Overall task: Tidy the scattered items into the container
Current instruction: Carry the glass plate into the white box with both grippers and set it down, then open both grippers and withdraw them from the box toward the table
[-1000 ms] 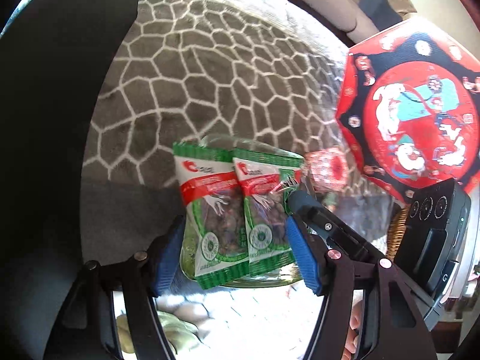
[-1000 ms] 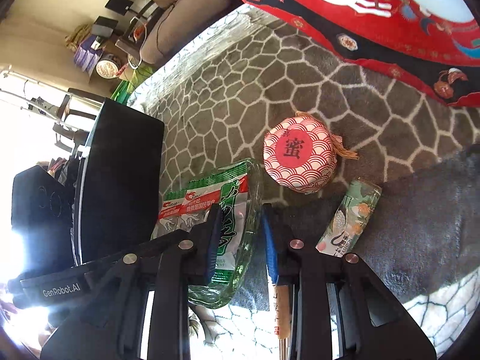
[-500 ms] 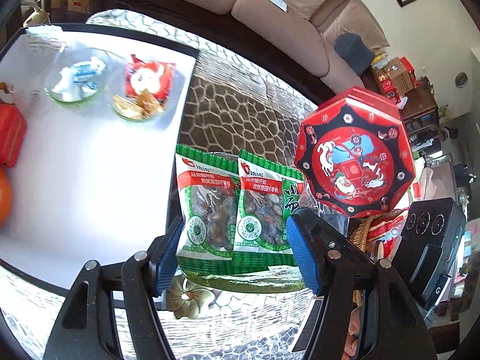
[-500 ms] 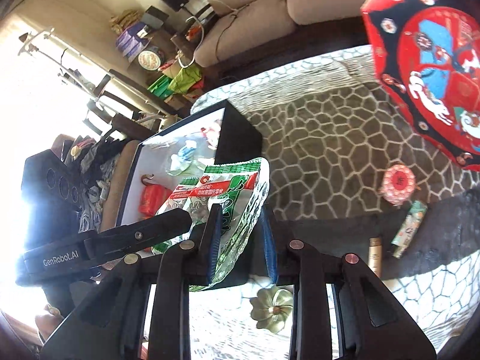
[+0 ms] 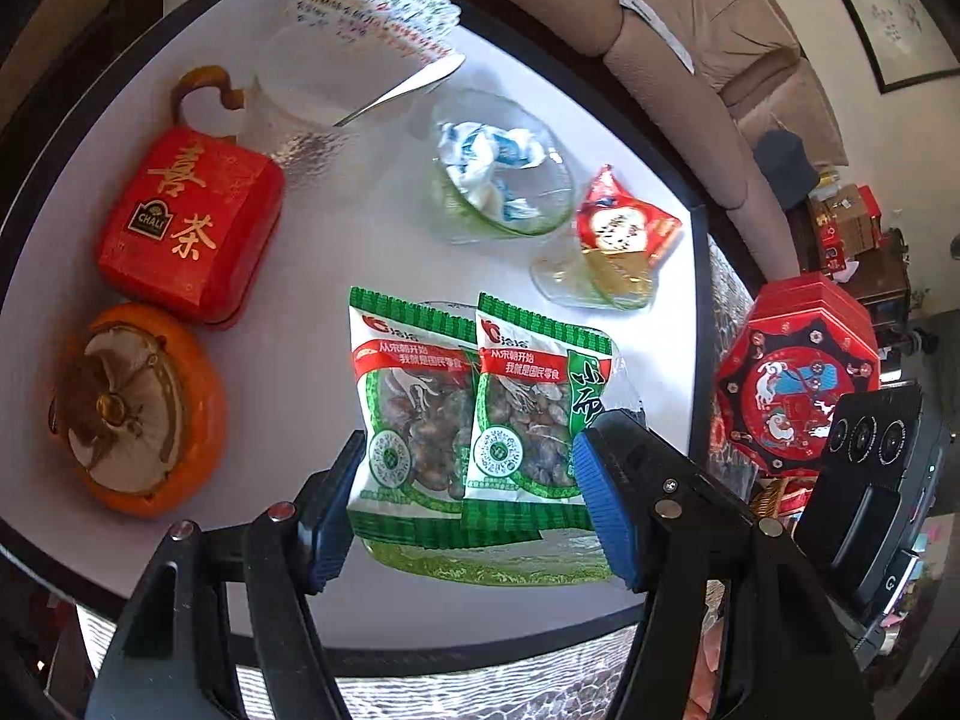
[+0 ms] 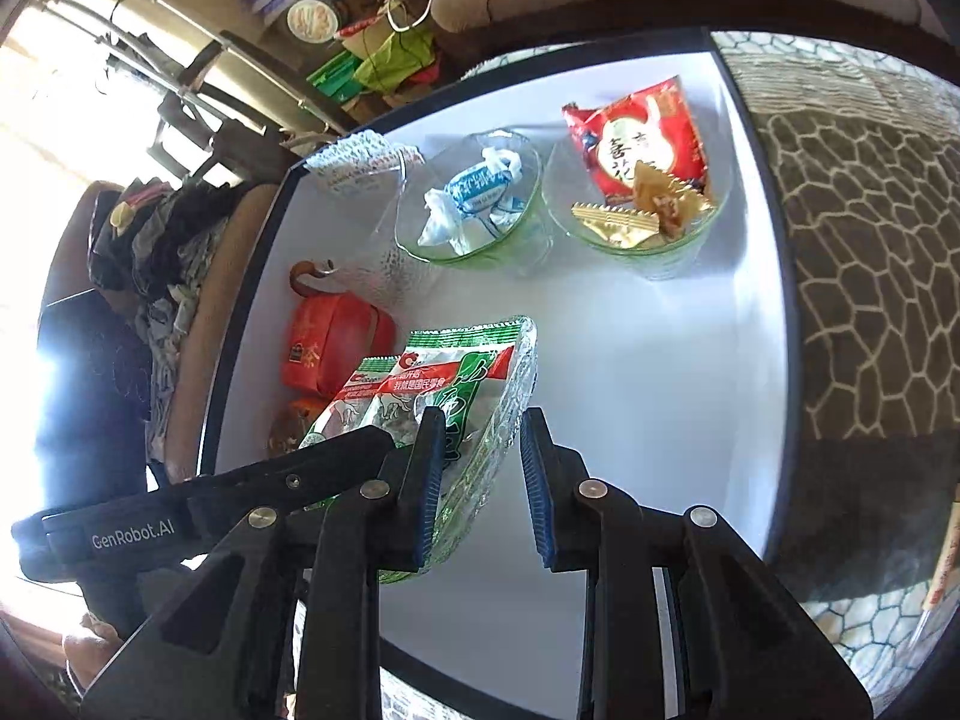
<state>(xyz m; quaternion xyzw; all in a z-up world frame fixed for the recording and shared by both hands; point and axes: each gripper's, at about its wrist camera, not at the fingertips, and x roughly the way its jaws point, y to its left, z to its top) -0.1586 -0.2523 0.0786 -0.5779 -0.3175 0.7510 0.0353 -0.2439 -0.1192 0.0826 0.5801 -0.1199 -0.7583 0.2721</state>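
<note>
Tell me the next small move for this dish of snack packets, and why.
Probably lower the glass dish straight down onto the white table: the left gripper and right gripper hold it over a bare patch, clear of the nearest bowl.

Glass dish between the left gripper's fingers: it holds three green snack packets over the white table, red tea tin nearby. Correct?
No. The glass dish holds two green snack packets, not three; the left wrist view shows them side by side. It is over the white table, with the red tea tin nearby.
</note>
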